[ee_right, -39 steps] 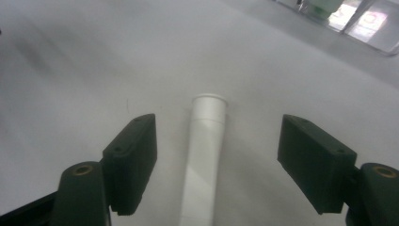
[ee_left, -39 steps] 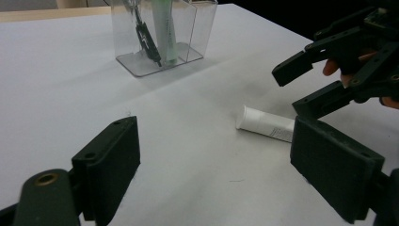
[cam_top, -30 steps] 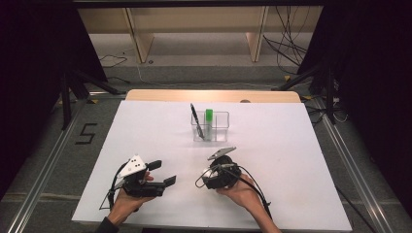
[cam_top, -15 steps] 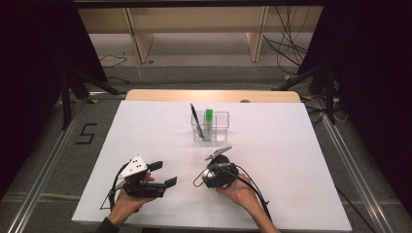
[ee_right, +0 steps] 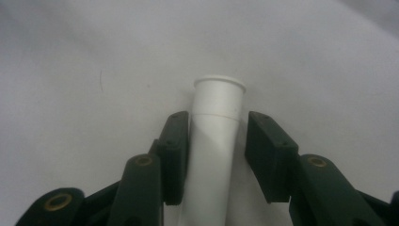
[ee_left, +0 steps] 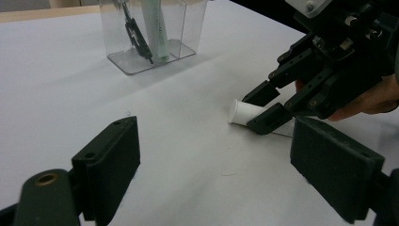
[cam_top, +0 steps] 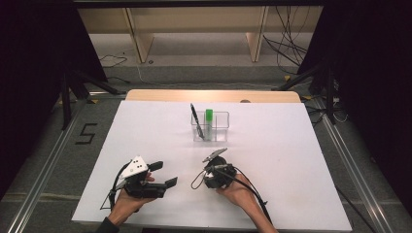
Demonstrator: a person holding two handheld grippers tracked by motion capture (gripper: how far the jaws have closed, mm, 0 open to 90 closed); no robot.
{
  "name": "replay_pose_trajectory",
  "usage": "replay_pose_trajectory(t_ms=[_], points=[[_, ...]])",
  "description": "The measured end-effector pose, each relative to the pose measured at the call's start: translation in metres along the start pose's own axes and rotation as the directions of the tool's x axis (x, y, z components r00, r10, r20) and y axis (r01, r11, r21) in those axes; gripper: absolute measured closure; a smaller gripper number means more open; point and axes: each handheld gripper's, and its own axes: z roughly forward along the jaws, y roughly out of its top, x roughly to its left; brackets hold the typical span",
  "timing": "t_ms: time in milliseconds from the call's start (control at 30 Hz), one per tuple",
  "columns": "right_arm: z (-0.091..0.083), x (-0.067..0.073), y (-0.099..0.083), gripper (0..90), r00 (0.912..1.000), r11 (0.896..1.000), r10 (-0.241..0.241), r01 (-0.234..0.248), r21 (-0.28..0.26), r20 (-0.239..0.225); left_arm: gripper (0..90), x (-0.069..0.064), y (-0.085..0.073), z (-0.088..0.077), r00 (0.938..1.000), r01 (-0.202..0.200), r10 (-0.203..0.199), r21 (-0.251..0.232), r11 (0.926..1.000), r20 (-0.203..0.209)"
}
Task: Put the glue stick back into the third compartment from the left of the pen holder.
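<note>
Closing on the white tube

My right gripper (ee_right: 214, 141) straddles the white tube (ee_right: 216, 141), jaws closing, not yet clamped; my left gripper (ee_left: 221, 165) gapes apart, near-left.

tube (ee_right: 219, 141): white | table (cam_top: 145, 136): white | box (cam_top: 210, 127): clear | pen (cam_top: 195, 116): black | marker (cam_top: 209, 116): green top | grippers: black
</note>
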Motion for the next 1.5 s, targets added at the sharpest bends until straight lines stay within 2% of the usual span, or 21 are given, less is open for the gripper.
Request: replay_pose_trajectory(t_ms=[233,633,1000,1133,1267,1367,1500], points=[[0.0,0.001,0.001,66.0,0.9999,1.0,-0.008,0.008,0.004,0.01,16.0,0.0,0.0,0.0,1.0,-0.001,0.001,0.001,1.0,-0.002],[0.0,0.0,0.005,67.3,1.0,1.0,0.004,-0.004,0.031,0.005,16.0,0.001,0.0,0.0,1.0,-0.004,0.004,0.0,1.0,-0.006],[0.0,-0.006,0.008,67.6,0.9993,0.998,0.011,-0.009,0.057,-0.035,16.1,0.001,0.0,0.0,1.0,-0.004,0.004,0.003,1.0,-0.009],[0.0,-0.01,0.009,67.6,0.9978,0.998,0.021,-0.017,0.061,-0.063,16.1,0.001,0.0,0.0,0.9999,-0.004,0.004,0.0,1.0,-0.011],[-0.002,-0.01,0.01,67.7,0.9974,0.998,0.009,-0.005,0.062,-0.071,16.1,0.002,0.0,-0.001,1.0,0.002,-0.002,-0.002,1.0,-0.004],[-0.007,-0.011,0.011,67.9,0.9959,0.999,0.011,-0.007,0.042,-0.089,16.1,0.002,0.0,-0.001,0.9999,0.014,-0.014,-0.011,0.9998,-0.002],[-0.015,-0.018,0.012,67.9,0.9918,0.999,0.033,-0.034,-0.001,-0.123,16.1,0.003,0.0,-0.002,0.9998,0.021,-0.021,-0.015,0.9997,-0.001]])
